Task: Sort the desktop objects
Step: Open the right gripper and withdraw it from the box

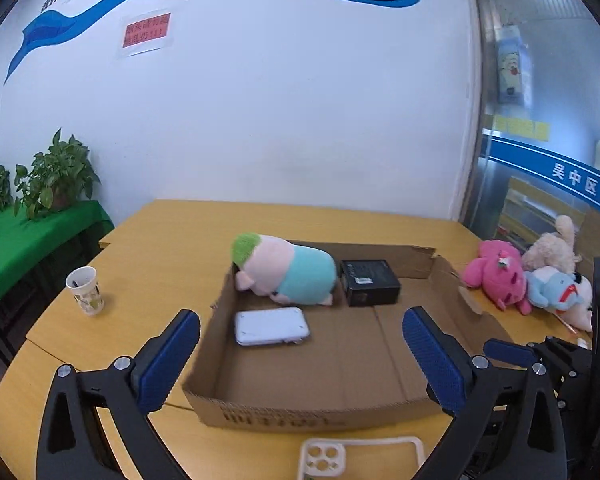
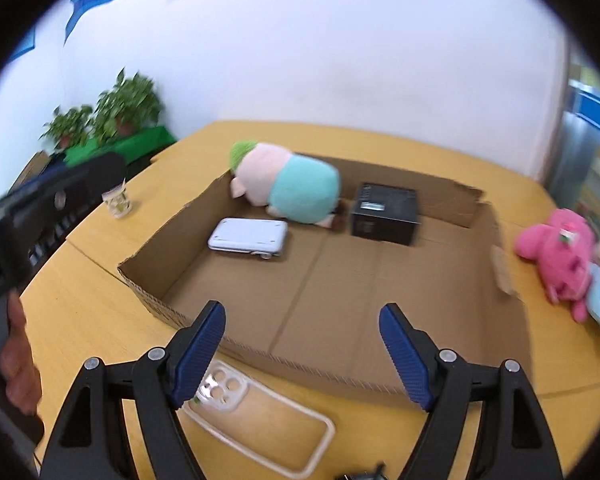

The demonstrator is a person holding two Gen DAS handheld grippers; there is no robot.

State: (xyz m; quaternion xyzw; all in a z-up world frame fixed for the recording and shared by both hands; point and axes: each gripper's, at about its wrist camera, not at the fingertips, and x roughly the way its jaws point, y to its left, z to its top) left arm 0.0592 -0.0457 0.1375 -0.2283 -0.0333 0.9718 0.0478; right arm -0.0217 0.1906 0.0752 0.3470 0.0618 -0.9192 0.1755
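A shallow cardboard box point(image 1: 380, 364) point(image 2: 340, 292) lies on the yellow table. Inside it are a pink and teal plush point(image 1: 288, 270) point(image 2: 288, 186), a black box point(image 1: 370, 282) point(image 2: 386, 214) and a white power bank point(image 1: 272, 326) point(image 2: 248, 238). A clear phone case point(image 1: 360, 458) point(image 2: 256, 416) lies on the table in front of the box. My left gripper point(image 1: 300, 352) is open and empty above the box's near side. My right gripper point(image 2: 302, 344) is open and empty above the box's near wall and the case.
A paper cup point(image 1: 86, 290) point(image 2: 118, 200) stands at the table's left. A pink plush point(image 1: 496, 276) point(image 2: 560, 256) and other soft toys point(image 1: 560, 284) lie right of the box. Potted plants point(image 1: 56, 176) stand on a green-covered shelf at the left. The right gripper shows in the left wrist view point(image 1: 540, 356).
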